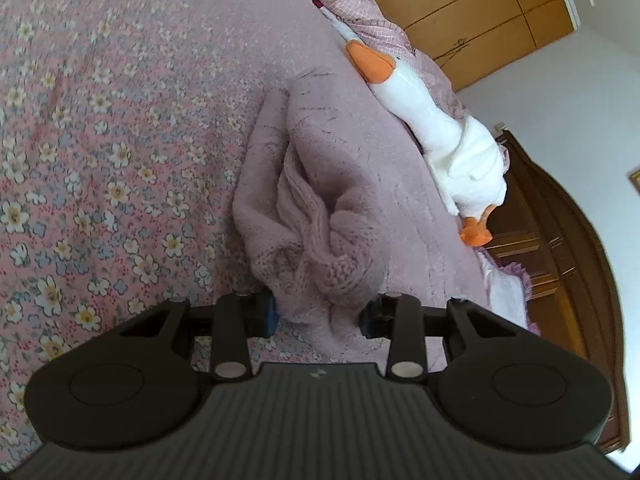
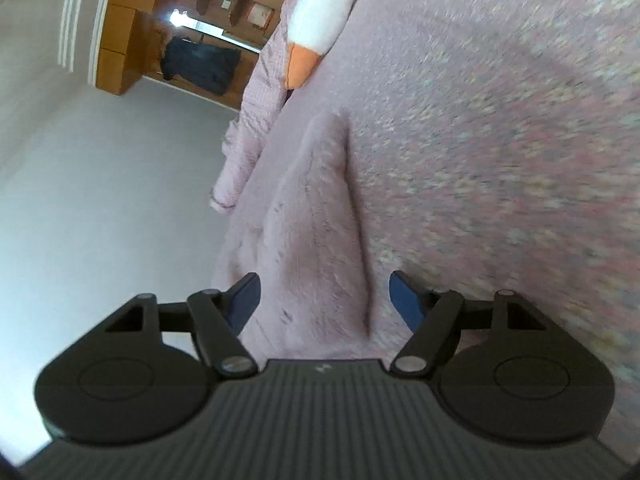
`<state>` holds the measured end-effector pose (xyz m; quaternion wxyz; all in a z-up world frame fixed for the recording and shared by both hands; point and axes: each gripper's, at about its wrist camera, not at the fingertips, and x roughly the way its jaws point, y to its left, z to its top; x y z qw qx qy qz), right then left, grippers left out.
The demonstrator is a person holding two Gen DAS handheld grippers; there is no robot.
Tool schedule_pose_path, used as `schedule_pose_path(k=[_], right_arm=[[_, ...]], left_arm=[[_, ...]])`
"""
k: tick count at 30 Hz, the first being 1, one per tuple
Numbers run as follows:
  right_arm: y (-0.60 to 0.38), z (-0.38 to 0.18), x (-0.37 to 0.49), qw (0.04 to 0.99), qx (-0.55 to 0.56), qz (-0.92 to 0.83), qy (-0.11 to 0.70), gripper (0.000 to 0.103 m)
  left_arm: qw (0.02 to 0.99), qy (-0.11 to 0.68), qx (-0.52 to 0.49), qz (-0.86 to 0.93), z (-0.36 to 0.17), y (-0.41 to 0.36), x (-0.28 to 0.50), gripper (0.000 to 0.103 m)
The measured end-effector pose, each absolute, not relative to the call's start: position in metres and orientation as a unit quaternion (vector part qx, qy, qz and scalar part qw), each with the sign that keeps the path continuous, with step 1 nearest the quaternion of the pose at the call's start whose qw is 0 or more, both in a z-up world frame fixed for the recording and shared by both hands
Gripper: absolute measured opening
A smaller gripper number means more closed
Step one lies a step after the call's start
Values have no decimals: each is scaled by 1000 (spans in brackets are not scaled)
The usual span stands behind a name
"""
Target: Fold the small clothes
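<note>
On the left, your left gripper (image 1: 318, 314) has its jaws set fairly wide on either side of the near edge of a bunched pink sweater (image 1: 320, 184). The cloth sits between the blue pads (image 1: 269, 314), but I cannot tell whether they are pinching it or only standing around it. The sweater lies on the bed (image 1: 100, 140), on the flowered cover, crumpled, with a plush side and a knitted side twisted together near your jaws. Beyond it a white toy goose (image 1: 440, 132) lies along the far edge of the bed, close to the sweater.

On the right, your right gripper (image 2: 325, 300) also has its jaws spread wide and holds nothing; a raised ridge of the same sweater (image 2: 316, 216) runs between them. This view is blurred, so fine detail of the cloth is lost.

Expect the sweater to be light, soft and floppy. It will sag and drag on the cover rather than slide cleanly, and the loose knit may stretch or snag on a pad. Take it at a hem or a firm edge, not in the middle of the heap, and pinch through both layers. It probably needs spreading flat before any fold will hold.
</note>
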<state>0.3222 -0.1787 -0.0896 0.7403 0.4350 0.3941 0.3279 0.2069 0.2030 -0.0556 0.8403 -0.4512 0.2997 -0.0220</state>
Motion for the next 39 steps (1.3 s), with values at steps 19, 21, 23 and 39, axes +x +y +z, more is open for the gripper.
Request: schedule_pose_path(k=[19,21,23,39], right_arm=[[-124,-87,338,720,394,378,429,72],[-126,-89,341,716,402,371,435,64],[-128,-93,343,711,410,372,435,59],[-156,-24,326,713,445,386,380,42]], left_arm=[[836,313,-449,-37,-56,217,209,41],[832,308,-460,-40,-59,219,207,41],[822,303,-480,-44,-63,224,205,40],[841,253,-474,-63,20,212,198,31]])
